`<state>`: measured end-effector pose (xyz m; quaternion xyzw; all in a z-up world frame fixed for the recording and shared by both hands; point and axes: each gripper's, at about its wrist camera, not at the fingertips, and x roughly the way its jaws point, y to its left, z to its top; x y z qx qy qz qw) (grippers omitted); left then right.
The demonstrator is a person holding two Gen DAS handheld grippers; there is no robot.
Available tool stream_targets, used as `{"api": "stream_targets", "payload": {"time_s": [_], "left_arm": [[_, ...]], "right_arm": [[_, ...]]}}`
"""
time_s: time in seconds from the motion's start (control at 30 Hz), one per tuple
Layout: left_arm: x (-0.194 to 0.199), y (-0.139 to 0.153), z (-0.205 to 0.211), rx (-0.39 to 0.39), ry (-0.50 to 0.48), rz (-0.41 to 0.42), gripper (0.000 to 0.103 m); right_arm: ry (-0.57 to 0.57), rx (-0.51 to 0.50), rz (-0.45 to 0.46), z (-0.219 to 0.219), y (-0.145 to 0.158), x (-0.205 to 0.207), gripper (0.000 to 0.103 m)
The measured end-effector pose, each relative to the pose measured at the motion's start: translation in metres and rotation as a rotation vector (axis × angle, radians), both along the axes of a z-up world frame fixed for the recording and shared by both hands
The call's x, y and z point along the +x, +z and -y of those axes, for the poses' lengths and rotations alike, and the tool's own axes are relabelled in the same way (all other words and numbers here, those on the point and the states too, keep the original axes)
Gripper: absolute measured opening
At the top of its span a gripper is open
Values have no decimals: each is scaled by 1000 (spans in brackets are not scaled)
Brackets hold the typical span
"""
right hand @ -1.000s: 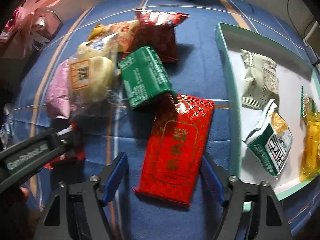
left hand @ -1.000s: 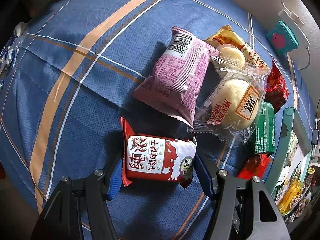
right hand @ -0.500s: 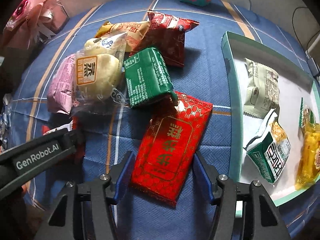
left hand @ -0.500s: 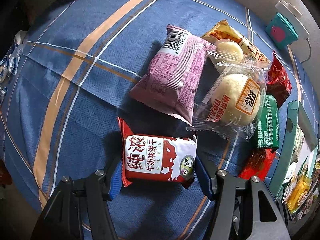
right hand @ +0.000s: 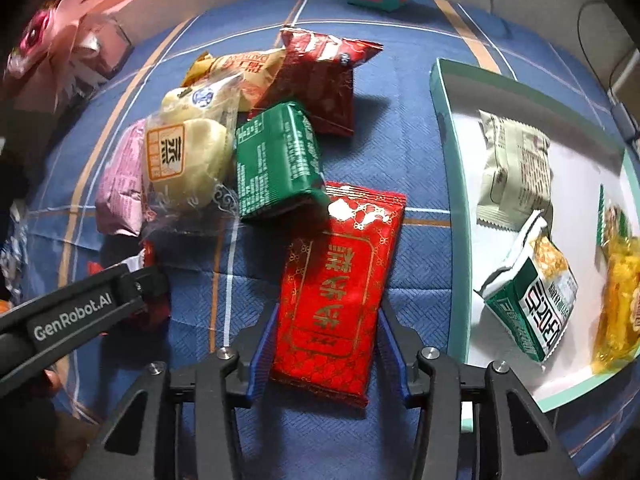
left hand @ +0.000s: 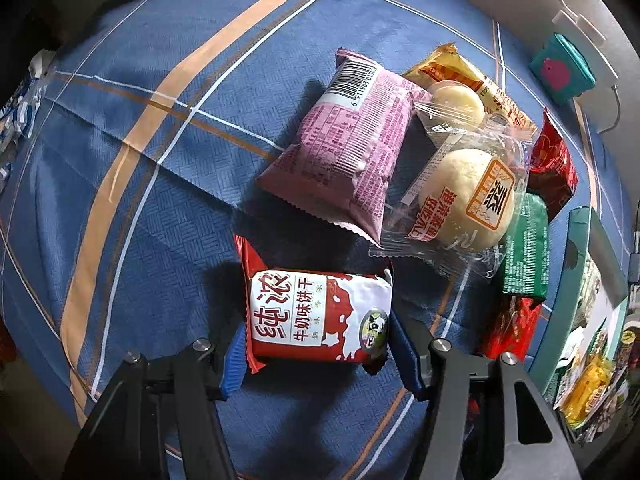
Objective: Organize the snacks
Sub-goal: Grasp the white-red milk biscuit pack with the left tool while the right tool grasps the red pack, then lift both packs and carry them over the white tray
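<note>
The right gripper (right hand: 324, 344) has just been closing, and its blue pads (right hand: 262, 346) now sit against both long edges of the red foil packet (right hand: 338, 288), which lies flat on the blue plaid cloth (right hand: 400, 140) just beside the teal tray (right hand: 456, 208); it reads as clamped on the packet, though only by the near end. The left gripper (left hand: 316, 354) has also been narrowing, more slowly; the red and white milk biscuit packet (left hand: 320, 316) lies crosswise between its jaws, the pads look to be touching or very nearly touching the crimped ends, and whether they truly press cannot be told from either view.

The risks, as a judgement: the foil packet is slick and held low, so on lifting it may droop or slide out before it clears the tray's raised rim; its far corner is tucked against the green packet (right hand: 280, 164), which could be dragged along. The biscuit packet is caught by its soft end seals (the weakest place to hold it), so these may fold and let it twist or drop. The two tools stand near one another, the left one's arm crossing the lower left of the right camera's view; a careless swing towards the tray could knock them together or sweep the clear bun packet (left hand: 460, 200) and the pink packet (left hand: 348, 152) off the heap.
</note>
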<state>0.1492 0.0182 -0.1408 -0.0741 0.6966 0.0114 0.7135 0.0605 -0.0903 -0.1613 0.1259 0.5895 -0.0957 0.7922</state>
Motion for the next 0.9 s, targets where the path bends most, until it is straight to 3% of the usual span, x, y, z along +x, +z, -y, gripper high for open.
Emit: {"api": "stream_targets", "payload": {"time_s": [0.37, 0.9], "left_arm": [[-3, 11, -16, -31, 66, 12, 62], [-11, 62, -42, -63, 153, 101, 62]], "right_arm": [[-34, 87, 75, 18, 29, -14, 45], [-69, 146, 188, 50, 82, -30, 43]]}}
